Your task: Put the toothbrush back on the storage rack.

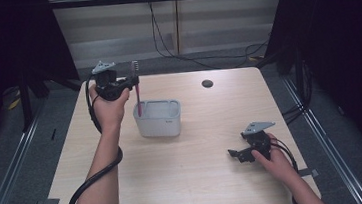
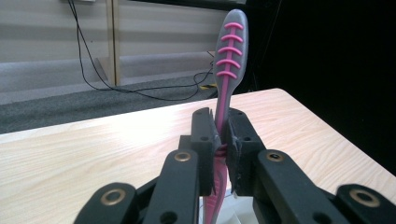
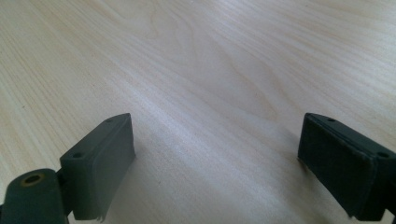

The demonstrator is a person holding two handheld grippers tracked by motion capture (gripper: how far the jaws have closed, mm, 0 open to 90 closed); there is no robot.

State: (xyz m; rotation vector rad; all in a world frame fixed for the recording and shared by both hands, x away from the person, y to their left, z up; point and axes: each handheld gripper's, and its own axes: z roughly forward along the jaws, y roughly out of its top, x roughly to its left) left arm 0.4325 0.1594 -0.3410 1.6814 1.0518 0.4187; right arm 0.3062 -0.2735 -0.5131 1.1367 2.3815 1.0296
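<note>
pale wood table, grey floor around, dark curtains at the sides. right gripper low over bare wood near the front edge, jaws wide apart. left gripper clamped on upright pink toothbrush above grey bin; ribbed back visible in left gripper view.

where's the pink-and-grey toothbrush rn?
High view, left side: the pink-and-grey toothbrush stands upright, clamped in the left gripper, its lower end dipping into the grey rectangular bin at the table's middle.
</note>
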